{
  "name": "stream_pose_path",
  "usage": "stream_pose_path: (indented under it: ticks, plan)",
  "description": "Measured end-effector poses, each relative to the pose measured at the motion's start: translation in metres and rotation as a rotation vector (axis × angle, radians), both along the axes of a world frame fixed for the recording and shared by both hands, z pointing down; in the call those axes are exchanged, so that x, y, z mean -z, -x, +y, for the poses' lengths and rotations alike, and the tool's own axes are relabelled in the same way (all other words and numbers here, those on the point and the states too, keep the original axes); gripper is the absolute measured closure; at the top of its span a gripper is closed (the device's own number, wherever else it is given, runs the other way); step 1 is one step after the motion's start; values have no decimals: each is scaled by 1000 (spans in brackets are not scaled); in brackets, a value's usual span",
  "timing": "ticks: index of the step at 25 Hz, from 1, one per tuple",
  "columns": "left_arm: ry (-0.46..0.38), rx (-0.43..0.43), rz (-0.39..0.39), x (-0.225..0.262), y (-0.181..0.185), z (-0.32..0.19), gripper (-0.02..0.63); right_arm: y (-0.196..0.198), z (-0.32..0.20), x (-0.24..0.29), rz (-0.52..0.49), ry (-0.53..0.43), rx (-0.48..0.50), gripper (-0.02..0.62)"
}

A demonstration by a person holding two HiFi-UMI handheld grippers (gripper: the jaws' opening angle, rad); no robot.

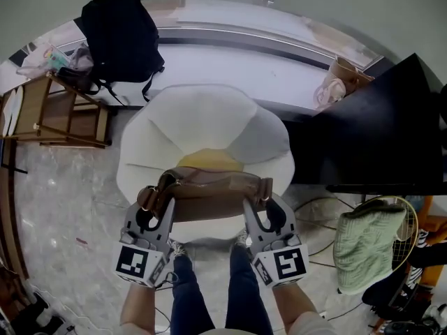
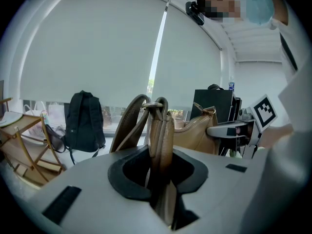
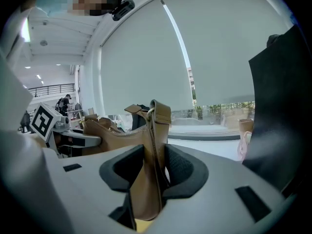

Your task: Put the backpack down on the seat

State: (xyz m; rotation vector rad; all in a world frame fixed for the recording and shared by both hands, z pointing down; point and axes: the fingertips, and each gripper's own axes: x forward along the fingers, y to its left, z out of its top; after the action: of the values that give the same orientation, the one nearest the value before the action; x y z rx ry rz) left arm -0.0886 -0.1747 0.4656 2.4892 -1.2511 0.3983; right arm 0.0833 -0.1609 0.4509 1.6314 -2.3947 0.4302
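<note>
- Armchair (image 1: 209, 114), white and rounded, with a yellow cushion (image 1: 209, 161) at its middle, stands straight ahead of the person. Its front edge curves down and away, so a load let go too near that edge would likely slide off towards the person's legs (image 1: 209, 292).
- Black desk (image 1: 380, 135) stands just beside the chair on the right. A sideways swing of the right arm could knock it.
- Wooden rack (image 1: 59, 114) stands to the left, well apart from the chair and out of the way.
- Black backpack (image 1: 119, 37) sits on the window ledge behind the chair, far from both tools.
- Brown bag (image 1: 206, 195) hangs between the two tools over the front of the seat, mouth up. Whether its bottom rests on the seat I cannot tell. It is soft, so if one end is freed before the other it may swing and slump over.
- Green cloth (image 1: 367, 232) lies over a wire frame low on the right, clear of the chair.
- Left gripper (image 1: 150, 208) is clenched on the bag's left strap end, just below the metal ring.
- Right gripper (image 1: 264, 206) is clamped on the right strap end.
</note>
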Motion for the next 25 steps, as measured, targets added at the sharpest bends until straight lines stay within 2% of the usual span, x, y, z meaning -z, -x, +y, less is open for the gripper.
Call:
stream_pose_path:
  ticks: [7, 15, 25]
  plan:
    - [8, -14, 0, -49, -8, -9, 511, -8, -8, -48, 2, 22, -1, 439]
    - [25, 11, -3, -110, -8, -23, 511, -7, -22, -108, 3, 41, 2, 439]
    - [25, 11, -4, -166, -7, -34, 511, -7, -35, -165, 16, 46, 10, 439]
